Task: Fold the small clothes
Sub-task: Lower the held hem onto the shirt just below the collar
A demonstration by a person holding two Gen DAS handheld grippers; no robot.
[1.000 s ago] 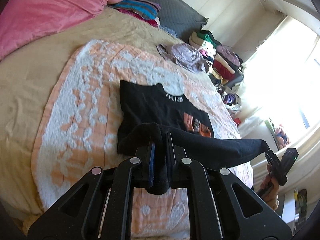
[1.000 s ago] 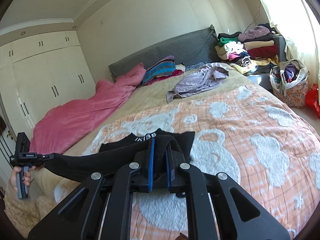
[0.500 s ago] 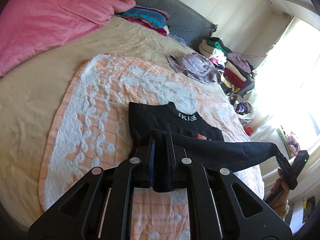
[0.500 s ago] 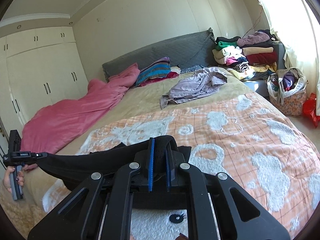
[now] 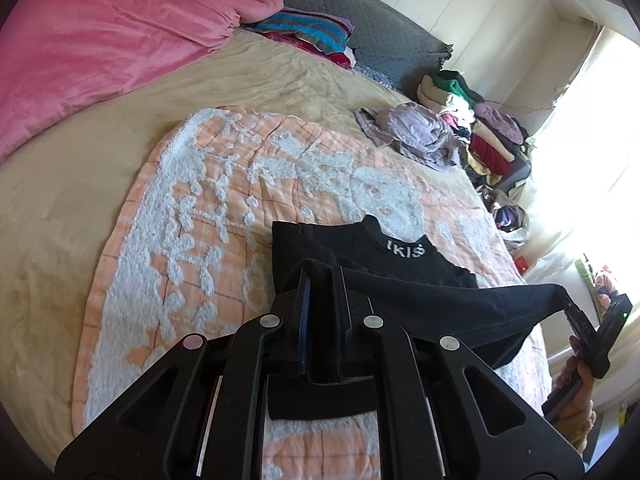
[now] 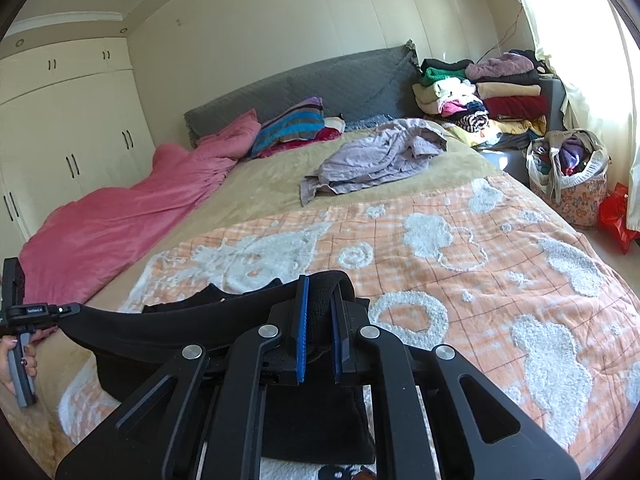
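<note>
A black T-shirt (image 5: 360, 256) with white collar lettering lies on the orange-and-white blanket (image 5: 208, 216). Its lower hem is lifted and stretched taut between both grippers, over the shirt's upper part. My left gripper (image 5: 320, 280) is shut on one hem corner. My right gripper (image 6: 320, 292) is shut on the other corner; it also shows at the right edge of the left wrist view (image 5: 572, 308). The left gripper shows at the left edge of the right wrist view (image 6: 68, 309). In the right wrist view the shirt (image 6: 168, 320) hangs below the taut hem.
A crumpled lilac garment (image 6: 376, 156) lies further up the bed. A pink duvet (image 5: 88, 44) covers the far left side. Striped folded clothes (image 6: 292, 128) sit by the grey headboard (image 6: 320, 84). A clothes pile (image 6: 480, 96) and a floral bag (image 6: 568, 180) stand beside the bed.
Both grippers have carried the stretched hem forward toward the collar. The folded layer now covers the orange print, and less of the shirt's front shows.
</note>
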